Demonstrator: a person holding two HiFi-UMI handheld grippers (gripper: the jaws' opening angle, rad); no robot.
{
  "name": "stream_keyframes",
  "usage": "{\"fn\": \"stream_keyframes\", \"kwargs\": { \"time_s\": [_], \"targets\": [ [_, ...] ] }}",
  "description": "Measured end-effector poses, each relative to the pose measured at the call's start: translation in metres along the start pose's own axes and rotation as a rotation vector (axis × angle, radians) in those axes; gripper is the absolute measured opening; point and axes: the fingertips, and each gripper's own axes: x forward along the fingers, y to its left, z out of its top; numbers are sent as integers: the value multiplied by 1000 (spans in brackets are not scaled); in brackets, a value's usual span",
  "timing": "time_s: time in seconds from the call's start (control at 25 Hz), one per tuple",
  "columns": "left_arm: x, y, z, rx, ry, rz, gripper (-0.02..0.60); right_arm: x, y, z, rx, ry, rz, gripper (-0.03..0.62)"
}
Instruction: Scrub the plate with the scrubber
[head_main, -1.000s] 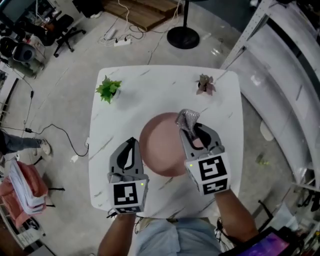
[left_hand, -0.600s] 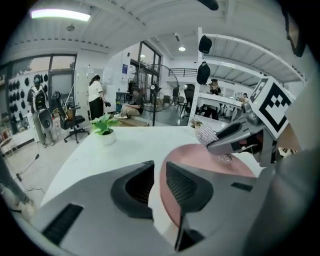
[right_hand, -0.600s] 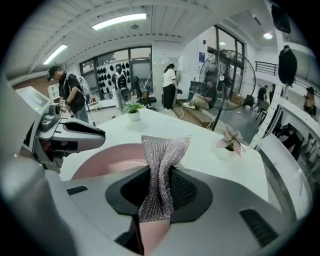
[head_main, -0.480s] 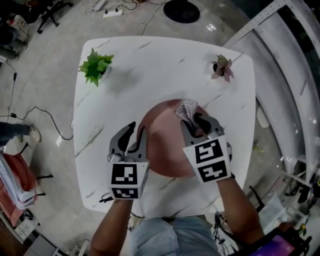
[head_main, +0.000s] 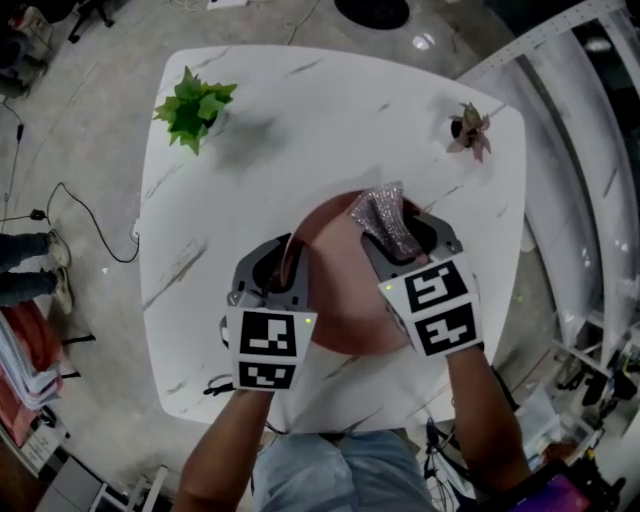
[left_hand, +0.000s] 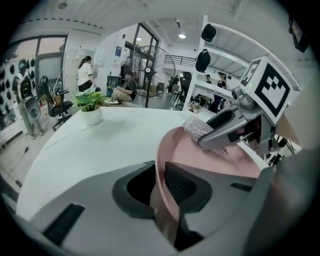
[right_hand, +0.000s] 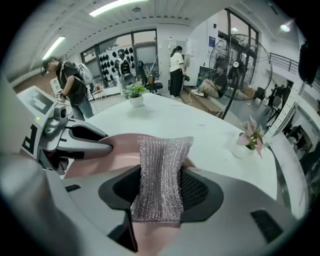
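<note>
**On the table: plate pinned, scrubber poised**

At the middle of the white table (head_main: 300, 110) is the pink plate (head_main: 340, 310). The left gripper (head_main: 283, 262) has its jaws clamped on the plate's left rim. The right gripper (head_main: 398, 238) has its jaws clamped on the silver mesh scrubber (head_main: 383, 212), over the plate's far edge. Hard scrubbing could pull the plate out of that thin rim hold. Only the left gripper view shows the rim between the jaws.

floor (head_main: 80, 130): grey concrete | tabletop (head_main: 320, 120): white, grey-veined, rounded corners — green plant (head_main: 193, 107) and pink plant (head_main: 470, 131) near its far corners | right: white rack (head_main: 575, 180) | beyond: glass walls (right_hand: 145, 57), pedestal fan (right_hand: 240, 55), ceiling strip light (right_hand: 115, 6) — people (right_hand: 176, 70) standing and sitting
</note>
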Motion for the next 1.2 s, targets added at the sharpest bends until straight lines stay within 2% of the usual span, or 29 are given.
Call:
{"fn": "stream_keyframes", "kwargs": {
  "time_s": [0.08, 0.16, 0.24, 0.44, 0.56, 0.68, 0.84, 1.2],
  "targets": [
    [0, 0, 0, -1, 0, -4, 62, -5, -3, 6, -31, -38, -41, 237],
    [-1, 0, 0, -3, 1, -10, 61, -9, -7, 8, -87, -62, -101, 137],
    [-1, 0, 1, -9, 5, -19, 60, -9, -9, 4, -145, -37, -143, 107],
    [0, -1, 1, -17, 15, -45, 51, 1, -16, -9, -287, 152, -199, 106],
    [-1, -3, 2, -10, 20, -65, 49, 9, -12, -12, -407, 278, -204, 98],
    [-1, -4, 1, -5, 24, -84, 48, 17, -2, -7, -527, 338, -185, 94],
    [-1, -3, 3, -19, 20, -106, 44, 24, 10, 2, -656, 317, -186, 89],
    [0, 1, 4, -62, 42, -144, 34, 25, 42, 10, -726, 208, -136, 87]
  ]
}}
